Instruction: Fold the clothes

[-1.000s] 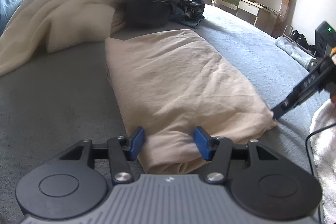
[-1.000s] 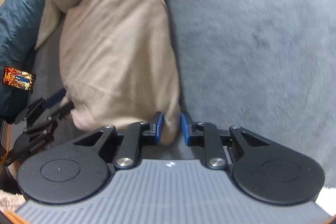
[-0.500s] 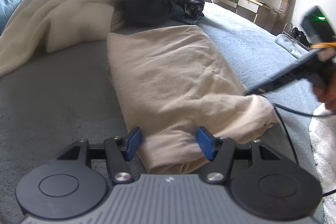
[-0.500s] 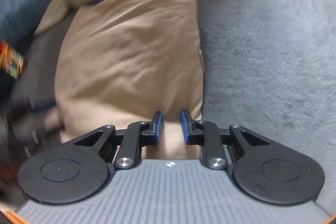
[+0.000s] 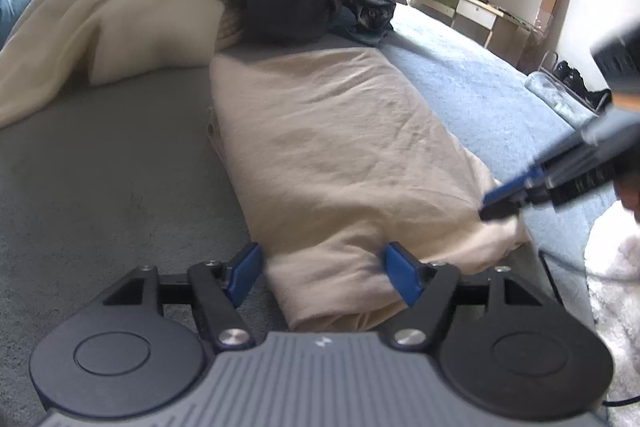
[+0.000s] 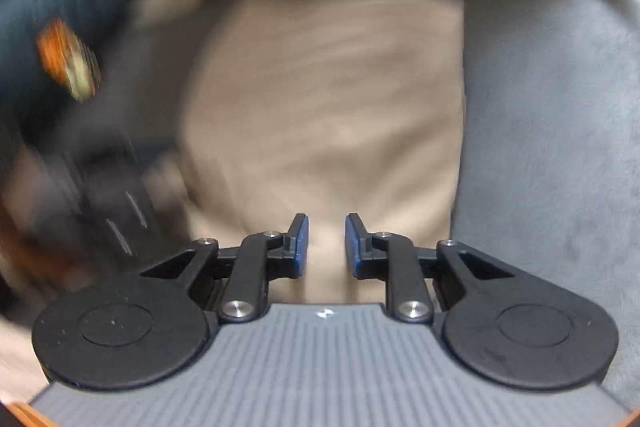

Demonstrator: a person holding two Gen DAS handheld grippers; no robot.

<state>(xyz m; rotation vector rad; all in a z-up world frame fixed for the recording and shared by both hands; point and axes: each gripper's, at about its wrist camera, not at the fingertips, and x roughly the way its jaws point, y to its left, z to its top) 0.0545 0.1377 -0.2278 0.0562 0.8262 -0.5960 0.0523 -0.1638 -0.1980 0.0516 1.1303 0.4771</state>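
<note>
The left gripper (image 5: 324,277) is sitting with its jaws wide apart, straddling the near end of the folded beige garment (image 5: 340,147) lying on the grey bed (image 5: 100,187). The right gripper (image 6: 326,247) is hanging over the same garment, jaws slightly apart and holding nothing. Cream bedding (image 5: 120,19) and dark clothes (image 5: 296,3) are lying beyond.
</note>
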